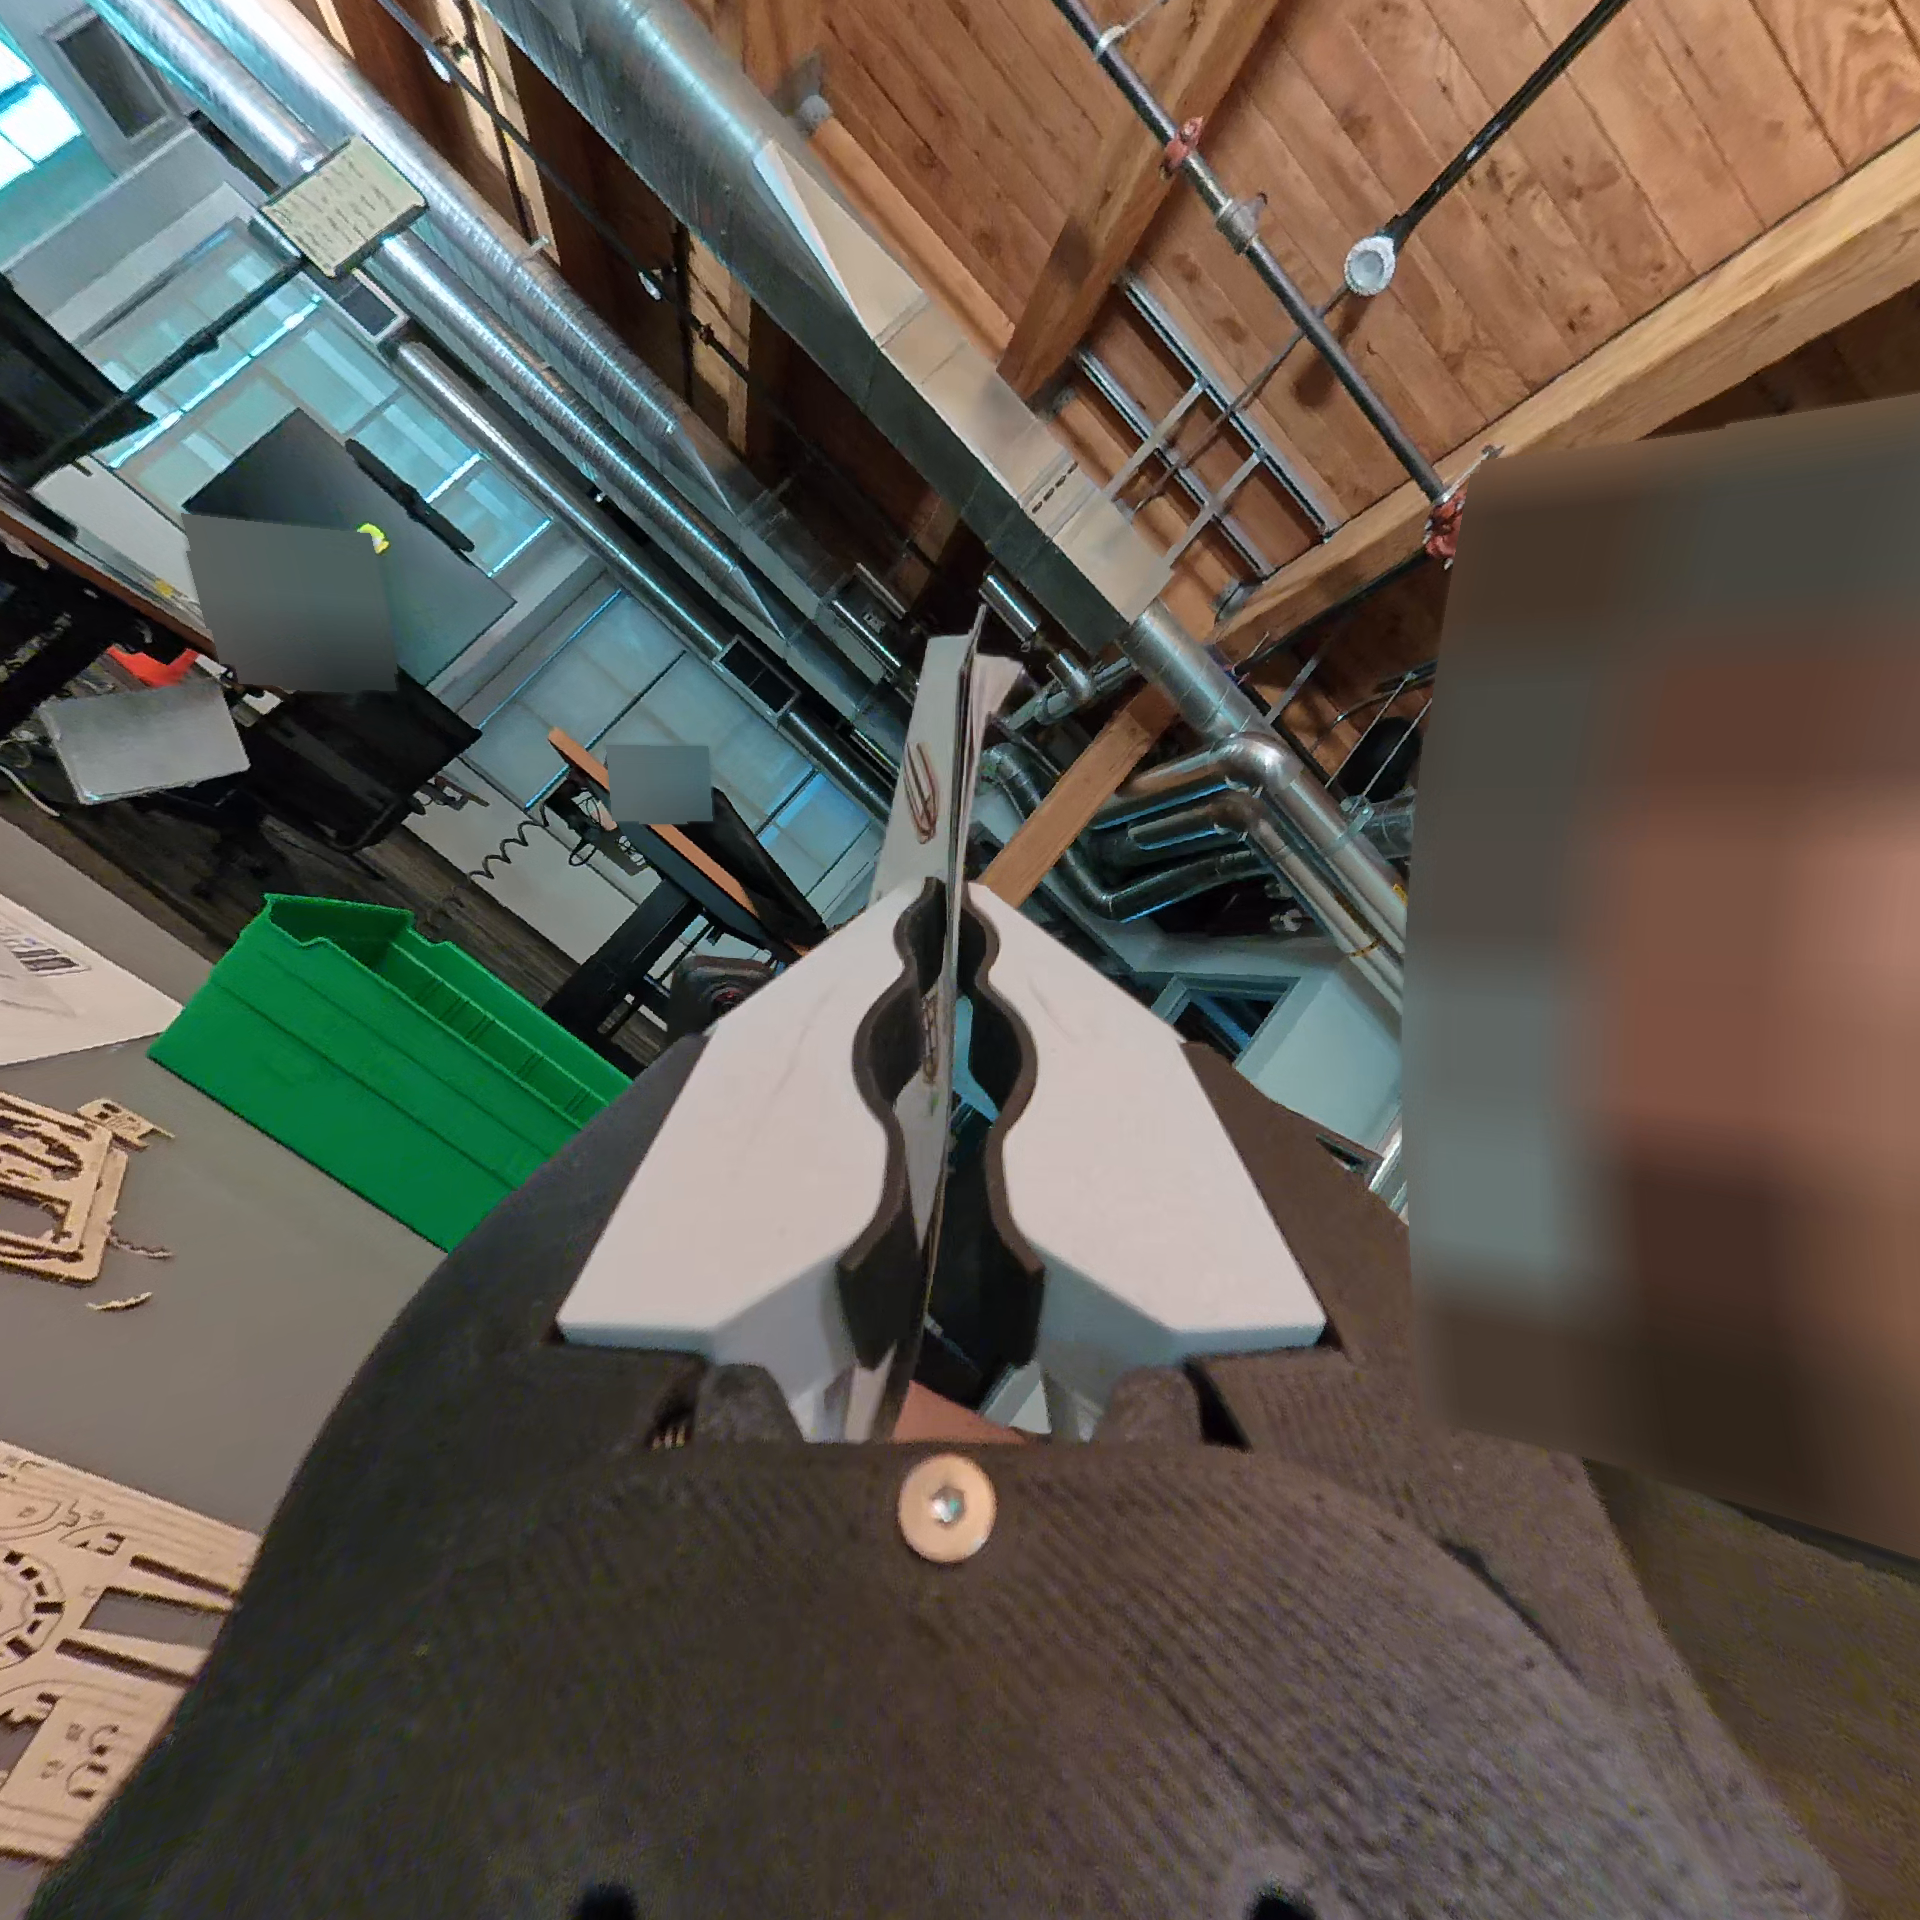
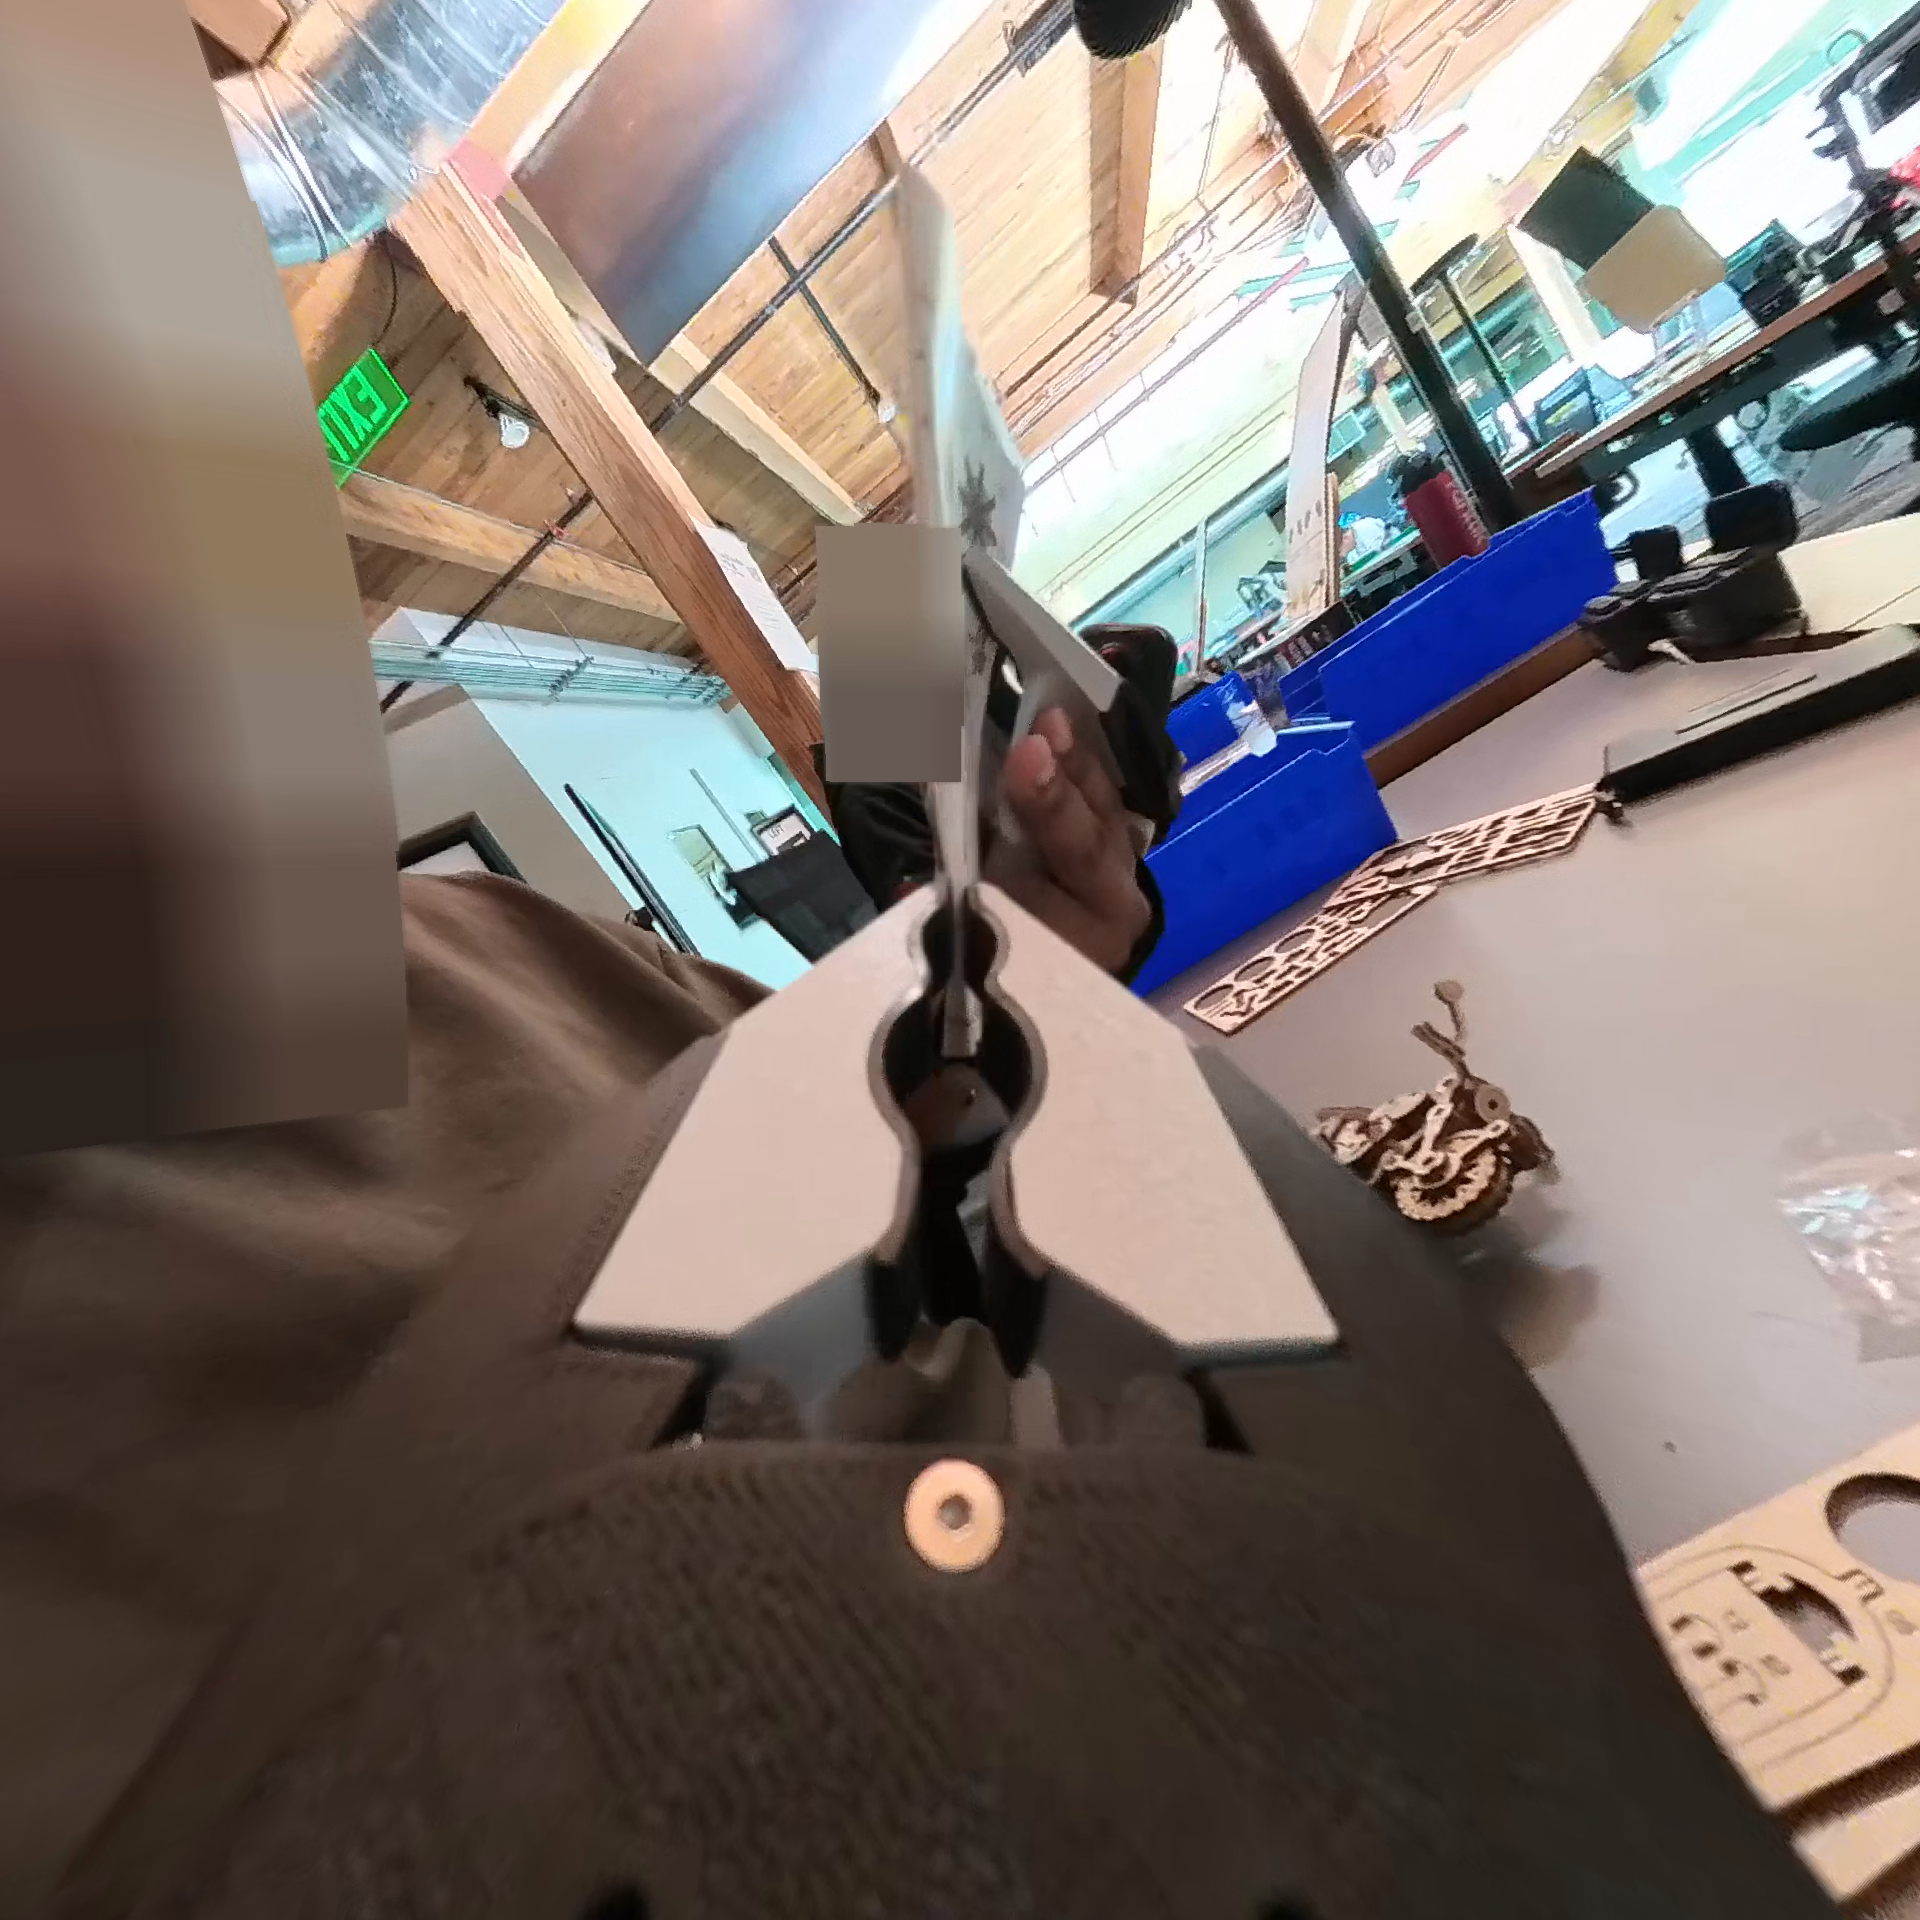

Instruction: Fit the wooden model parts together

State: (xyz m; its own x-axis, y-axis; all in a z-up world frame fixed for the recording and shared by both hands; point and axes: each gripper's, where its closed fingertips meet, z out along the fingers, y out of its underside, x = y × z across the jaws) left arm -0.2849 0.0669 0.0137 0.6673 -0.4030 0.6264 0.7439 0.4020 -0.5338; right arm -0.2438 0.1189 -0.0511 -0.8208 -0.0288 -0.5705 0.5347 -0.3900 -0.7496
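- Left wrist view: your left gripper (image 1: 951,914) was clamped on a thin printed booklet (image 1: 940,769), raised toward 12 o'clock.
- Your right gripper (image 2: 961,914) pinched the same booklet, also raised.
- Part-built wooden motorcycle model (image 2: 1439,1143) sat on the table (image 2: 1662,987) at 3 o'clock, untouched.
- Cut-out wooden sheets (image 2: 1392,894) lay beyond; fitting looked unfinished.

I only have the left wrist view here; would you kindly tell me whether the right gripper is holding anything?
Observer: Yes, the right gripper is shut on a white sheet, seen edge-on between its fingers.
Operator: Is any assembled model on the table?
Observer: A small wooden motorcycle stands on the grey table, right of that gripper.
Operator: Any bins on that side?
Observer: Blue bins sit just beyond a punched wooden sheet.
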